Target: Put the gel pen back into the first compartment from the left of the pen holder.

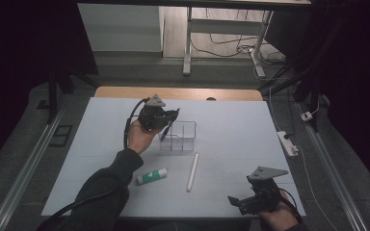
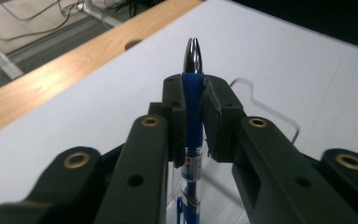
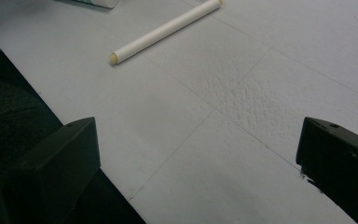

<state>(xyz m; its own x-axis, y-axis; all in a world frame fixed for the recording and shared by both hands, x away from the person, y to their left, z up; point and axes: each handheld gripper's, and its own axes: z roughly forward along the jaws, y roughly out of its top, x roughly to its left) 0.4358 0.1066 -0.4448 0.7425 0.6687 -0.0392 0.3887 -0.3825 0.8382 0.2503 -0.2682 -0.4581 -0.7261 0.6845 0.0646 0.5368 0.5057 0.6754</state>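
right tool (image 1: 243, 201), lower right, jaws spread, grasping nothing. ahead on the tabletop (image 1: 231, 125): white stick (image 1: 192, 172) and glue stick (image 1: 151, 176), centre. beyond, left tool (image 1: 166, 122) clenches a blue pen (image 2: 192, 100) over the clear organiser (image 1: 180, 136), compartments apparently empty. risk: the pen catches the rim or a divider and tips the light organiser.

Showing here: one blue ballpoint pen (image 2: 192, 100) and one white cylindrical stick (image 1: 192, 172). Also lying out — one green-and-white glue stick (image 1: 151, 176), one clear plastic organiser box (image 1: 179, 136).
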